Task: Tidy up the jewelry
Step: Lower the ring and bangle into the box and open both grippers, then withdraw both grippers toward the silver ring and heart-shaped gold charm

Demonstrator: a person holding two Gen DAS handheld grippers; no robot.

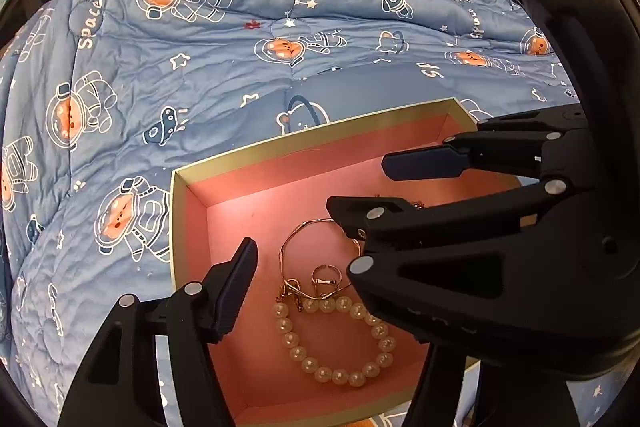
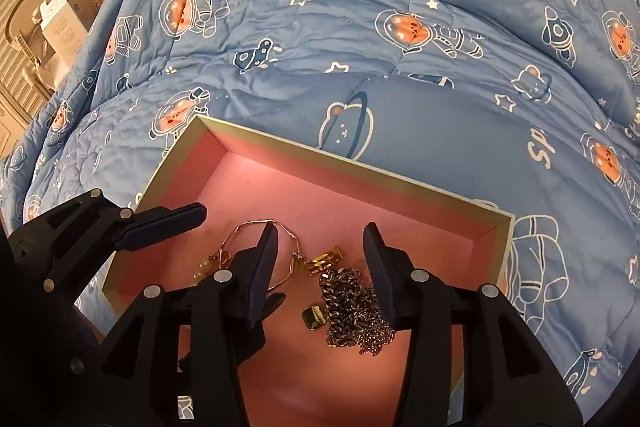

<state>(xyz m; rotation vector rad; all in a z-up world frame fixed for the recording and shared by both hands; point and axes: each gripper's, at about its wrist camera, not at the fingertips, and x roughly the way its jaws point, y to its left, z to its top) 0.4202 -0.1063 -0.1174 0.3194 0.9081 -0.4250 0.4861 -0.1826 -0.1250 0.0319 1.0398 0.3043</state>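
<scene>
Since all visible jewelry already lies inside the pink-lined box (image 2: 360, 183) on the bed quilt (image 2: 360, 67), task judged near done or in a final tidy. No loose piece spotted on the quilt in either view.

Left-wrist view: pearl bracelet (image 1: 340, 343) at 6 o'clock on the box floor, thin gold bangle (image 1: 316, 251) just above it, small ring (image 1: 326, 277) and clasp bits between, touching or overlapping. Left claw (image 1: 296, 267) apart, nothing pinched, hanging over bangle and pearls.

Right-wrist view: chain heap (image 2: 356, 311) at 5 o'clock of centre, gold clip-like piece (image 2: 322, 261) just above, dark square piece (image 2: 314, 315) beside the heap at 9 o'clock. Right claw (image 2: 320, 259) apart, over these pieces, gripping none.

Left to do, as a guess: possibly separating the tangle; no lid seen.

Hidden: near box corners cut off by claw bodies; right claw covers part of the box in left view; ring/clasp details too small; contact between claw tips and box floor cannot be told.
</scene>
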